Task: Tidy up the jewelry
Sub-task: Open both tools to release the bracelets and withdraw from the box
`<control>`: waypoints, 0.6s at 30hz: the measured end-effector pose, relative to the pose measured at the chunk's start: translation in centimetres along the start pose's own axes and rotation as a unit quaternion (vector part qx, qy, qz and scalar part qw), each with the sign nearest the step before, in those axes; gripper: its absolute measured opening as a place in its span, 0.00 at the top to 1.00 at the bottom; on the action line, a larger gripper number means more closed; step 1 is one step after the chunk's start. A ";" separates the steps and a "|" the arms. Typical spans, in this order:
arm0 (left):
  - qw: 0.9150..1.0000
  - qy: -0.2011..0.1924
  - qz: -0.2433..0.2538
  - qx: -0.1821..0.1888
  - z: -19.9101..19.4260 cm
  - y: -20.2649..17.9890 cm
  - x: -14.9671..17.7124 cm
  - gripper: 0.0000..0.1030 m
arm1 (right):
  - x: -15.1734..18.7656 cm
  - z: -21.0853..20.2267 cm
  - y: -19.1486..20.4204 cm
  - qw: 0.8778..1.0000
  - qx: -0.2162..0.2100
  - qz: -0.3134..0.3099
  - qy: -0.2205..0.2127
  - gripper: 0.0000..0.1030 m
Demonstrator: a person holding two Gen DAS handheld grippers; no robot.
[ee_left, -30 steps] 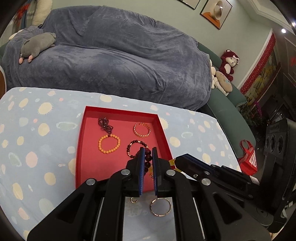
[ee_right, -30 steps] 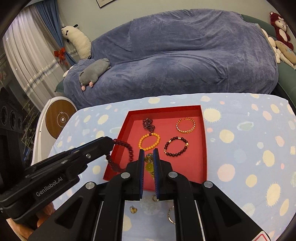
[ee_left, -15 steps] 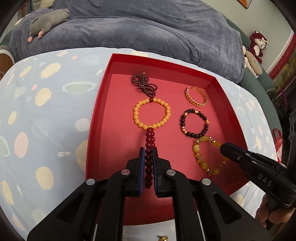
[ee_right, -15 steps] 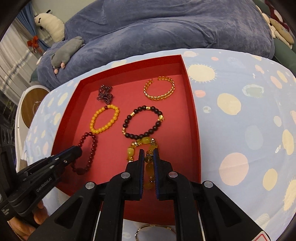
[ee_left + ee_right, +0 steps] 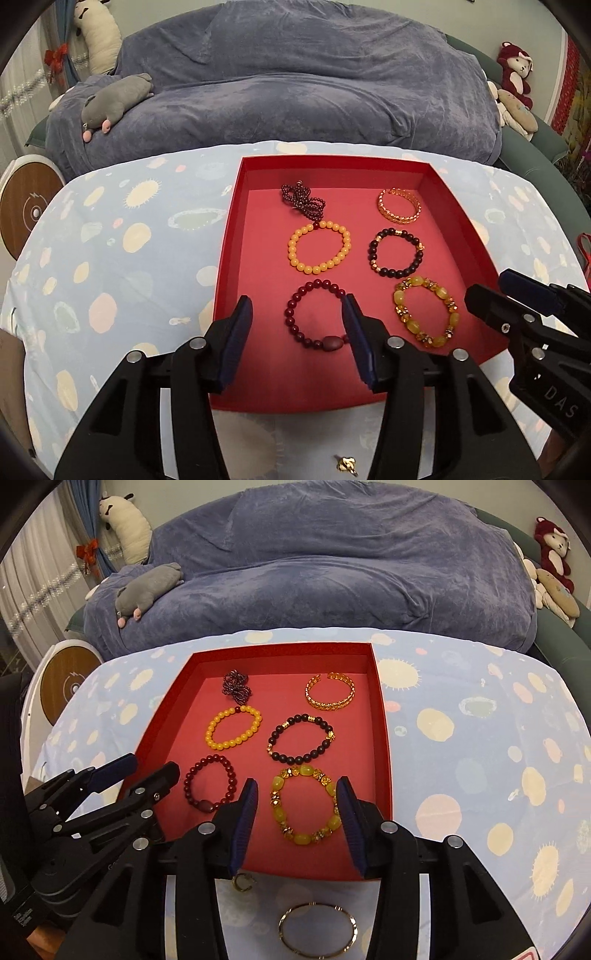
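A red tray point(image 5: 258, 258) on the spotted tablecloth holds several bracelets. A dark red bead bracelet point(image 5: 331, 343) lies flat at the tray's near left, between the spread jaws of my left gripper point(image 5: 297, 310). The jaws are opening and the pads are off the beads. A yellow-green stone bracelet point(image 5: 277, 783) lies flat at the near right, between the jaws of my right gripper point(image 5: 296, 788), which are also opening and clear of it. Further back lie an orange bead bracelet point(image 5: 291, 251), a black bead bracelet point(image 5: 373, 251), a gold cuff point(image 5: 388, 214) and a dark bead string point(image 5: 303, 201).
On the cloth in front of the tray lie a thin gold bangle point(image 5: 281, 928), a small open ring point(image 5: 242, 882) and a small gold charm point(image 5: 346, 463). A sofa under a blue cover point(image 5: 295, 92) stands behind the table, with plush toys on it.
Both grippers came down over the tray and went from shut to open. The dark red bracelet and the yellow-green one, held dangling before, now lie flat on the tray floor.
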State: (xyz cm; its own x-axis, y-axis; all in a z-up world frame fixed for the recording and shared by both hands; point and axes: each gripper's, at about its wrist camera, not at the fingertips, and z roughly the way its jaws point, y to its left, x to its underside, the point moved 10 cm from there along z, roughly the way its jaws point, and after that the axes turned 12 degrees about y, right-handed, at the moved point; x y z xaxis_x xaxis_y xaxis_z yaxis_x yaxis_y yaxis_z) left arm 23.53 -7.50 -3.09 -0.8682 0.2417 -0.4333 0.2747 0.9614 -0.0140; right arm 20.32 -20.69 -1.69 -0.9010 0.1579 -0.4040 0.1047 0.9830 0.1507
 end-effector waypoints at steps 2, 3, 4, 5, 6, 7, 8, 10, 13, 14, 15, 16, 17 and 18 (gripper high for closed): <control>1.000 -0.004 -0.004 -0.002 -1.1 0.2 0.9 0.53 | 0.9 -1.3 -0.1 1.000 -0.004 0.006 -0.003 0.58; 1.000 -0.005 -0.005 -0.002 -1.7 0.3 1.4 0.53 | 1.4 -1.9 -0.2 1.000 -0.006 0.009 -0.004 0.58; 1.000 -0.003 -0.006 0.000 -2.1 0.3 2.0 0.53 | 2.0 -2.4 -0.3 1.000 -0.008 0.012 -0.006 0.58; 1.000 -0.002 -0.008 0.002 -2.4 0.4 2.7 0.53 | 2.7 -2.9 -0.3 1.000 -0.009 0.014 -0.006 0.58; 1.000 0.000 -0.010 0.002 -2.7 0.4 3.5 0.53 | 3.5 -3.3 -0.4 1.000 -0.009 0.016 -0.004 0.58; 1.000 0.002 -0.011 0.003 -2.9 0.4 4.3 0.53 | 4.3 -3.6 -0.6 1.000 -0.009 0.018 -0.002 0.58; 1.000 0.004 -0.011 0.002 -3.1 0.5 5.2 0.52 | 5.0 -3.8 -0.7 1.000 -0.008 0.019 0.001 0.58; 1.000 0.010 -0.013 -0.004 -3.3 0.8 6.9 0.52 | 6.8 -4.0 -0.9 1.000 -0.006 0.021 0.008 0.58; 0.999 0.026 -0.021 -0.005 -3.2 1.3 9.7 0.52 | 9.5 -3.8 -1.2 0.999 -0.005 0.028 0.026 0.58; 0.999 0.032 -0.026 -0.006 -3.1 1.5 10.5 0.52 | 10.3 -3.7 -1.3 0.999 -0.005 0.031 0.031 0.58; 0.999 0.037 -0.030 -0.006 -3.1 1.7 11.3 0.52 | 11.1 -3.6 -1.4 0.999 -0.005 0.035 0.035 0.58; 0.999 0.040 -0.033 -0.005 -3.1 1.8 12.0 0.52 | 11.9 -3.4 -1.5 0.998 -0.005 0.038 0.040 0.58; 0.998 0.043 -0.036 -0.006 -3.1 1.9 12.6 0.52 | 12.6 -3.2 -1.6 0.998 -0.005 0.042 0.045 0.58; 0.998 0.045 -0.036 -0.006 -3.0 1.9 13.1 0.52 | 13.3 -3.0 -1.7 0.998 -0.006 0.045 0.049 0.58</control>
State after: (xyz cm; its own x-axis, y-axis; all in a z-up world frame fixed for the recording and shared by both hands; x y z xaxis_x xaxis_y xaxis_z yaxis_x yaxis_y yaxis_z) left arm 11.41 -2.10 -6.05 -0.9193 0.1824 -0.3487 0.2056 0.9782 -0.0303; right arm 6.86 -20.57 -4.63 -0.9253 0.2350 -0.2976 0.1827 0.9640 0.1931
